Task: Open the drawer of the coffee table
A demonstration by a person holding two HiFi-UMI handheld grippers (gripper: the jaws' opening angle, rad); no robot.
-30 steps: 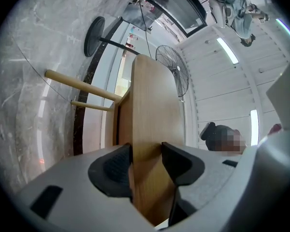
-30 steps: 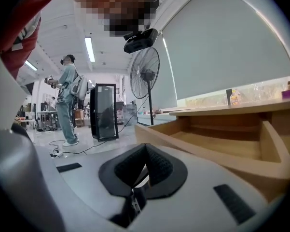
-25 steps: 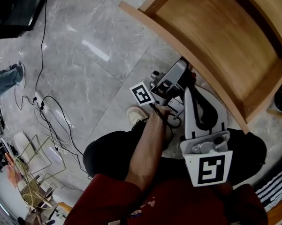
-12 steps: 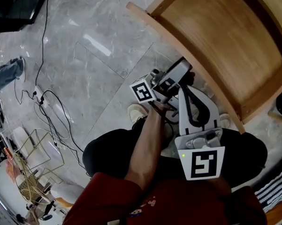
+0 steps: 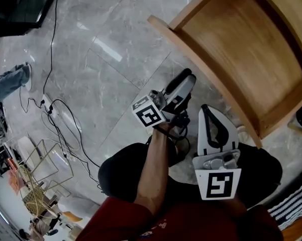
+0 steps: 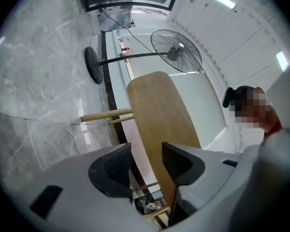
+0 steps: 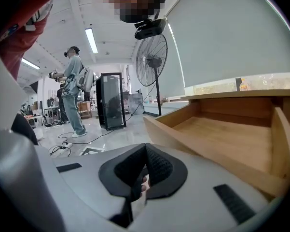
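Note:
The coffee table's wooden drawer (image 5: 205, 64) stands pulled out at the upper right of the head view, and its inside is bare. My left gripper (image 5: 187, 78) hangs just left of the drawer's front board, clear of it, jaws apart with nothing between them. In the left gripper view the gripper (image 6: 145, 166) points along the table top (image 6: 157, 112). My right gripper (image 5: 207, 109) sits lower, in front of the drawer, and is shut on nothing. From the right gripper (image 7: 145, 163) the drawer (image 7: 183, 134) shows open at the right.
Cables and a power strip (image 5: 46, 104) trail over the marble floor at the left. A black cabinet (image 5: 15, 6) stands at the top left and a wire basket (image 5: 37, 174) at the lower left. A standing fan (image 7: 152, 57) and a person (image 7: 76, 88) are farther off.
My left gripper has drawn back from the drawer's front board, down and to the left. The right gripper has hardly moved.

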